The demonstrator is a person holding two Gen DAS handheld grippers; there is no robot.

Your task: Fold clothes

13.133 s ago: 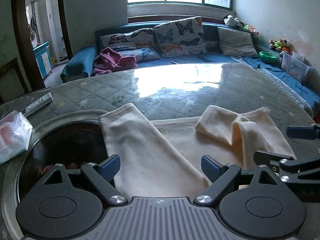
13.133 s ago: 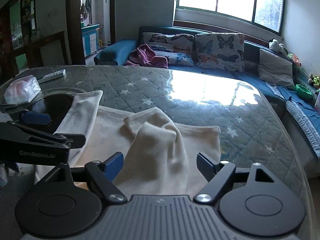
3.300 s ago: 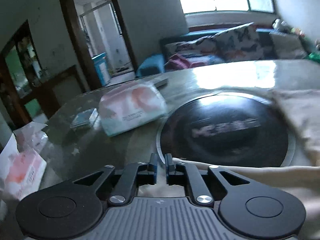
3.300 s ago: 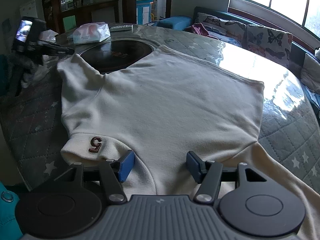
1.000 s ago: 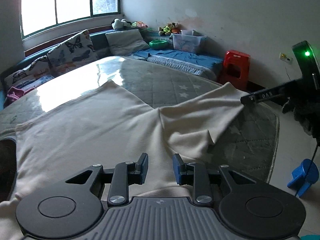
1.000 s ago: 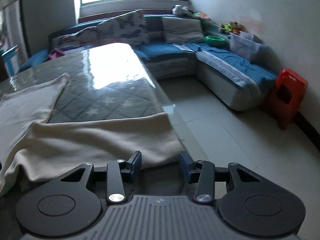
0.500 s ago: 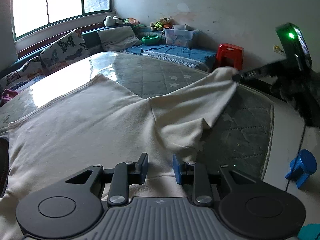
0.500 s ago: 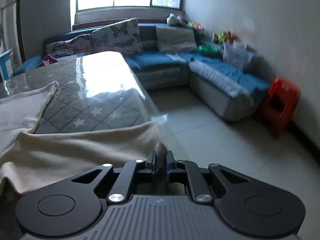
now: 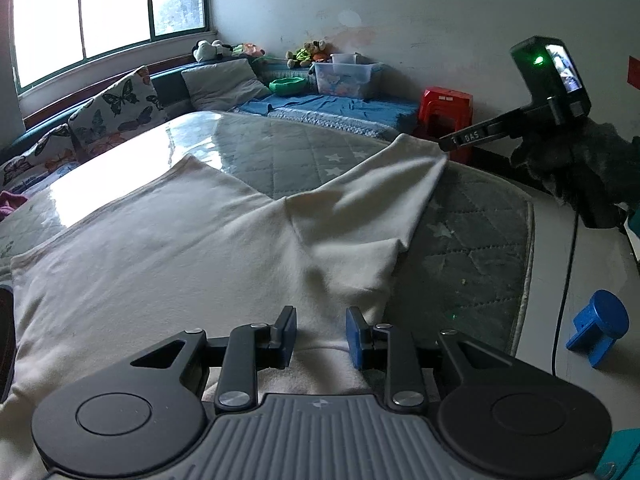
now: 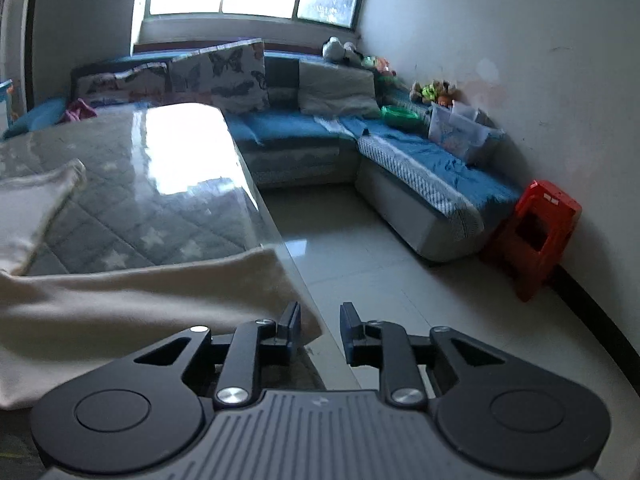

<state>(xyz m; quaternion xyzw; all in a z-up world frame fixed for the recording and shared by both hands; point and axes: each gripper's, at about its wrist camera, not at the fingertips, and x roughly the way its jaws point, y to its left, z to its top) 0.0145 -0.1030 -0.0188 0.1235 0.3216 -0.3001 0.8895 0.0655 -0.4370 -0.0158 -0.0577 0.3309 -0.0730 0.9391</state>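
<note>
A cream sweater [image 9: 180, 240] lies spread on the glass-topped quilted table [image 9: 480, 220]. Its sleeve [image 9: 380, 200] stretches out to the right, toward the table edge. My left gripper [image 9: 321, 336] hovers over the sweater's near edge, open, with cloth showing below the gap. In the left wrist view my right gripper [image 9: 444, 148] sits at the sleeve's tip, held by a gloved hand [image 9: 580, 172]. In its own view the right gripper [image 10: 320, 330] is open. The sleeve cuff [image 10: 160, 292] lies just left of its left finger, at the table corner [image 10: 256, 208].
A red stool [image 10: 532, 236] stands by the wall on the tiled floor. A blue sofa [image 10: 320, 128] with cushions, toys and a clear box [image 10: 456, 128] runs along the walls. A small blue object [image 9: 600, 324] sits on the floor right of the table.
Half a second ago my right gripper was shut on the sleeve cuff; now its jaws have parted and the cuff lies at the table edge. My left gripper has barely moved.
</note>
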